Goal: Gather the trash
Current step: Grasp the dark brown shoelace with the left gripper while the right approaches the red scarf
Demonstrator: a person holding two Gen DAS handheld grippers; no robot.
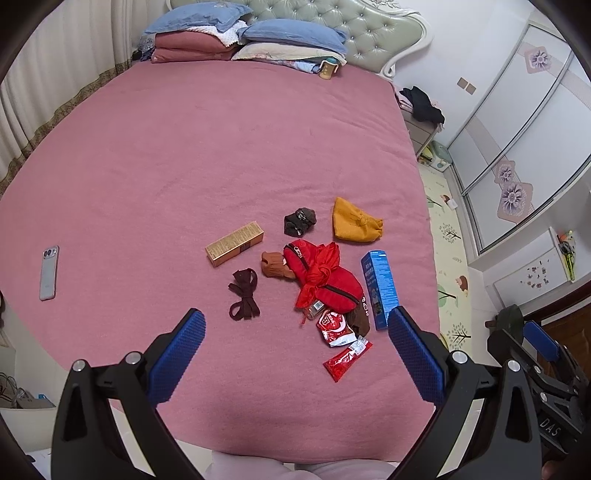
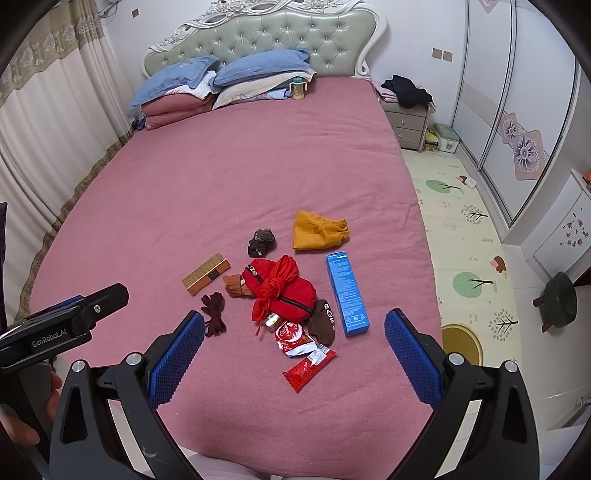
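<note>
Nothing collected yet, by the look of it: red wrappers (image 2: 308, 363), gold box (image 2: 205, 273) & blue box (image 2: 347, 293) all lie on the bed (image 2: 258, 166). Left gripper (image 1: 295, 354) & right gripper (image 2: 293, 354) hover, jaws spread, empty.

— What sort of place was it?
— A home bedroom; a pink-sheeted bed (image 2: 240, 177) had a tufted headboard (image 2: 266, 35) and stacked pillows (image 2: 258, 68); a sliding-door wardrobe (image 2: 517, 92), a nightstand (image 2: 406, 123) and curtains (image 2: 48, 122) stood around it.

A plain pink bedsheet (image 2: 240, 177) carries a bright red zipped pouch (image 2: 291, 291). Beside it lie a blue printed carton (image 2: 347, 295) and a mustard-yellow cloth bag (image 2: 317, 230).
</note>
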